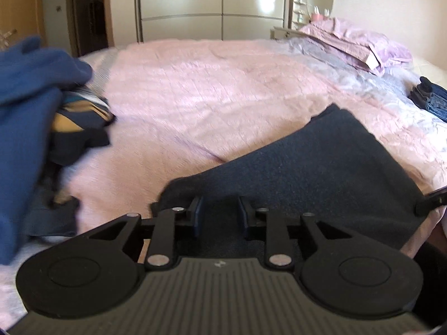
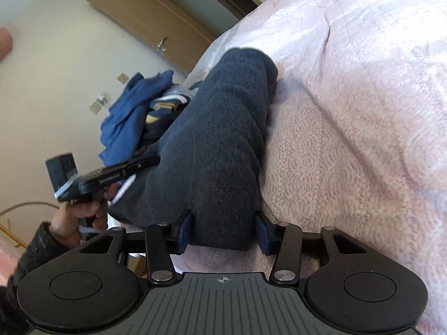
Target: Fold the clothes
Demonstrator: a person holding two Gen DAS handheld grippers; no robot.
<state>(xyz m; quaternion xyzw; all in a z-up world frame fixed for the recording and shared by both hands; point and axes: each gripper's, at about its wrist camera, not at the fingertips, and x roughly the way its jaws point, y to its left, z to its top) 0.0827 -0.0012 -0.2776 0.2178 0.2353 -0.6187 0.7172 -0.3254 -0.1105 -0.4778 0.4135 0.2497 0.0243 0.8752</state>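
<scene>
- Frankly, much of my left wrist view is smeared: the blue garment at the left edge is blurred and cut off by the frame, so I cannot make out its shape.
- Under it I see a striped piece of clothing and some dark fabric, only partly exposed.
- At the far right edge a stack of denim is clipped by the frame, and a black part of my other tool just pokes in beside the dark garment's corner.
- My left gripper has its jaws apart, with the dark navy garment lying flat on the pink bedspread directly beneath and ahead of the fingers; whether the pads touch the cloth I cannot tell.
- From the right wrist view, my right gripper stands wide, one blue pad on each side of the dark navy garment's near end; the cloth fills the gap, but real pinching is not shown.
- That garment runs away from the fingers across the pink bedspread, rolled or bunched lengthwise.
- My left hand holds the other tool at the garment's left side, its fingers hidden by cloth.
- Beyond it lies the blue garment pile, near the bed's edge.
</scene>
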